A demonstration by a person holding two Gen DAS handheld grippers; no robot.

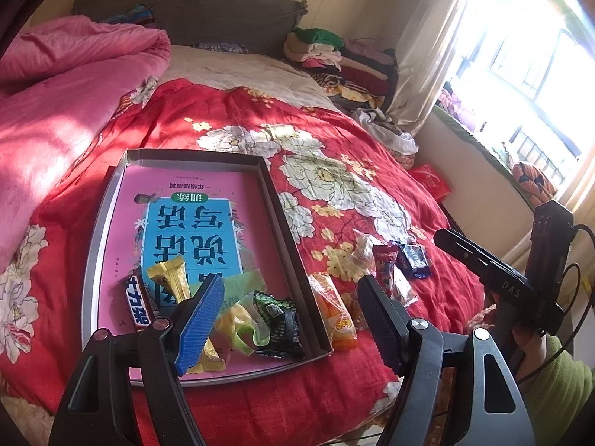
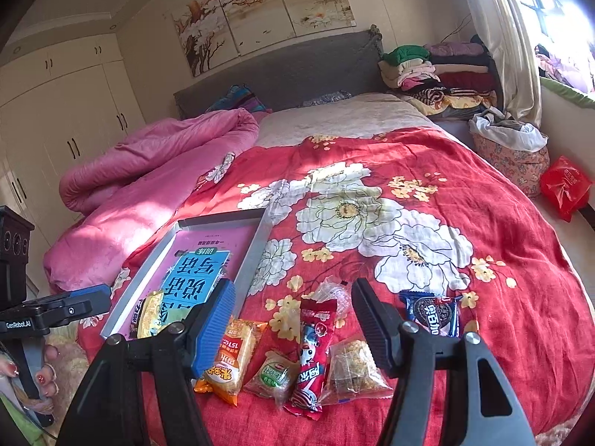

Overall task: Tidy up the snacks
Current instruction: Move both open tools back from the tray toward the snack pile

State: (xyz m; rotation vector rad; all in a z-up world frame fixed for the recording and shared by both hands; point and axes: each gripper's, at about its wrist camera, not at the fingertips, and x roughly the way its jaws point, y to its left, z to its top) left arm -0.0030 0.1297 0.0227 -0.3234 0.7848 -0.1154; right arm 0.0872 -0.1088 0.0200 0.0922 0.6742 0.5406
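Hovering over the red floral bedspread point(image 2: 427, 156), both your grippers carry nothing. Your left gripper point(image 1: 290, 312) has its fingers spread above the near end of the grey tray point(image 1: 111, 200), where a gold bar point(image 1: 169, 273), a chocolate bar point(image 1: 138, 306), a yellow wrapper point(image 1: 234, 321) and a green-black packet point(image 1: 279, 319) lie on a pink book. Your right gripper point(image 2: 293, 319) also has its fingers spread, above loose snacks on the bed just right of the tray: an orange cracker pack point(image 2: 232, 356), a red sausage stick point(image 2: 312, 353), a round green-label pastry point(image 2: 271, 375), a clear crispy-snack bag point(image 2: 351, 371) and a blue cookie pack point(image 2: 433, 314).
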